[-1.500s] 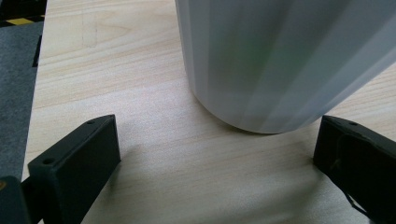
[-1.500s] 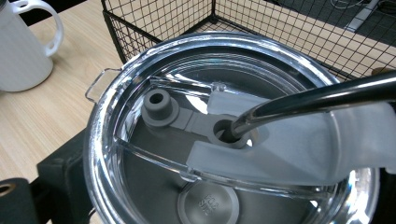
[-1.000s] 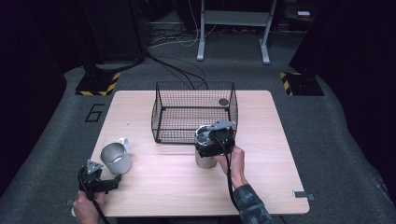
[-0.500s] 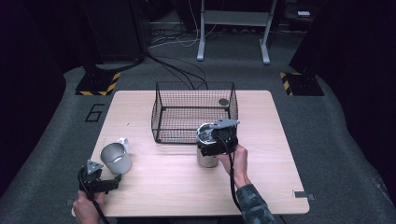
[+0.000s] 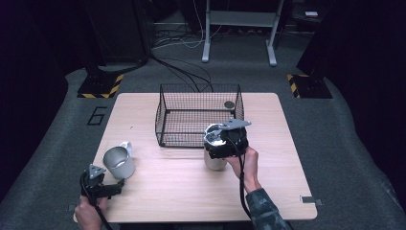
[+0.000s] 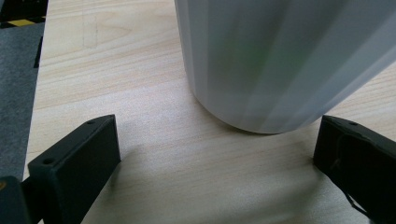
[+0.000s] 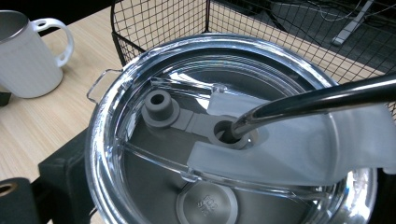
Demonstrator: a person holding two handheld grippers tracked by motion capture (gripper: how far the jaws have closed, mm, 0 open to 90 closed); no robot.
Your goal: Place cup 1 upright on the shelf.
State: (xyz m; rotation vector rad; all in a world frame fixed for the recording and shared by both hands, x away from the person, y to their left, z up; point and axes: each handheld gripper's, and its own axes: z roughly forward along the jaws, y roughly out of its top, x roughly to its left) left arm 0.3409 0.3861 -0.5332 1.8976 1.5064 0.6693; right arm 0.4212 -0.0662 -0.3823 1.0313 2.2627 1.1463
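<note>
A steel tumbler (image 5: 215,160) with a clear lid (image 7: 196,154) and a metal straw (image 7: 317,100) stands on the wooden table (image 5: 182,191), just in front of the wire basket (image 5: 198,115). My right gripper (image 5: 221,143) is shut on the tumbler near its top, one jaw on each side of the lid. A white mug (image 5: 118,163) with a steel inside stands at the front left. My left gripper (image 5: 109,188) is open just in front of the mug (image 6: 280,60), low on the table, with the mug's base beyond its jaws and not between them.
A small dark disc (image 5: 229,104) lies at the basket's far right corner. The mug (image 7: 28,56) also shows far off in the right gripper view. The table's front edge runs close behind both hands. Dark floor, cables and stands surround the table.
My right gripper has shifted slightly to the right with the tumbler in it. The left gripper and the mug have stayed in place.
</note>
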